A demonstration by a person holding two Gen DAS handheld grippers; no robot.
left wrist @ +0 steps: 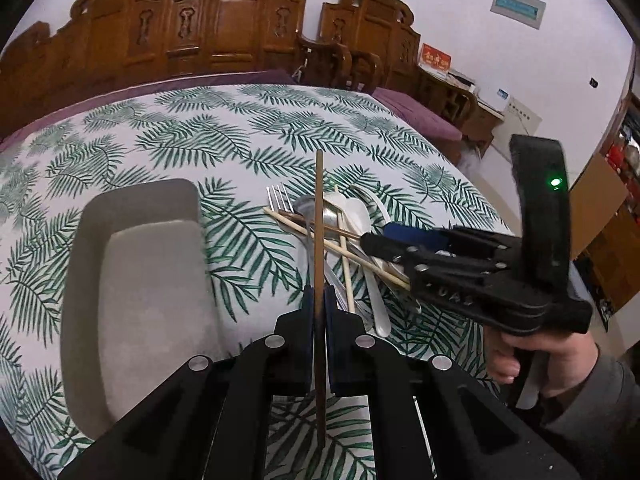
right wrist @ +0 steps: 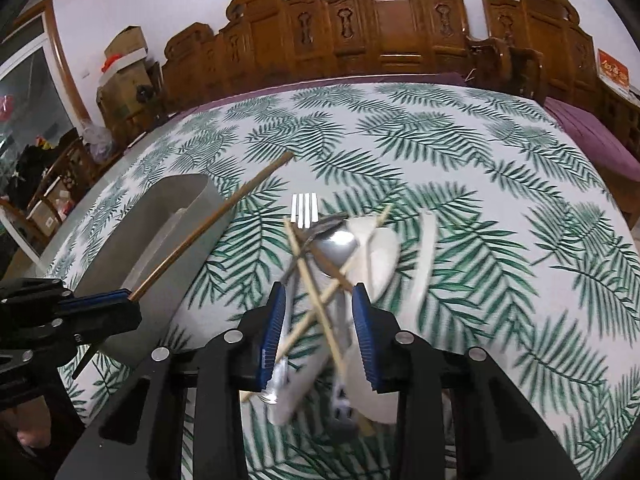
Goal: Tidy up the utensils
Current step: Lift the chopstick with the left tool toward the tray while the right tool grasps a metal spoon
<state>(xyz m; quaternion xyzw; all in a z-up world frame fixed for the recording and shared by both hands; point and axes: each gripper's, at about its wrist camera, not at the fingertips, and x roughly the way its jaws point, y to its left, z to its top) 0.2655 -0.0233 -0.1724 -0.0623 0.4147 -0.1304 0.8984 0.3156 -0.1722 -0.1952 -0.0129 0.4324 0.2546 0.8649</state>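
From the left wrist view, the left gripper (left wrist: 319, 300) has its blue-padded jaws pressed tight on a single dark brown wooden chopstick (left wrist: 319, 216), which runs straight ahead from between the jaws, its far end lifted above the white tablecloth printed with green fern leaves (left wrist: 248, 128). To the left of these jaws lies a long grey rectangular tray (left wrist: 96, 240) with a raised rim, its floor bare. Just ahead and to the right of the jaws sits the heap of cutlery: a silver metal fork (left wrist: 279, 196), a shiny steel spoon (left wrist: 320, 210), a white plastic spoon (left wrist: 356, 210) and pale bamboo chopsticks (left wrist: 348, 254) crossing one another. Only this view shows the right gripper (left wrist: 384, 238) from outside, reaching in from the right over the heap, with the person's hand (left wrist: 532, 360) wrapped round its black handle and a green light glowing on it

From the right wrist view, the right gripper's jaws stand partly open, straddling the heap; the crossed bamboo chopsticks and the handles of the spoons lie between the blue ribbed pads (right wrist: 366, 332), but blur hides whether either pad touches them. The fork's tines lie ahead of the jaws, beyond the steel spoon's bowl. This view alone shows a white plastic knife (right wrist: 426, 256) lying just right of the jaws. The left gripper appears at the left edge, holding the brown chopstick slanted over the tray's near rim, its tip pointing away over the cloth
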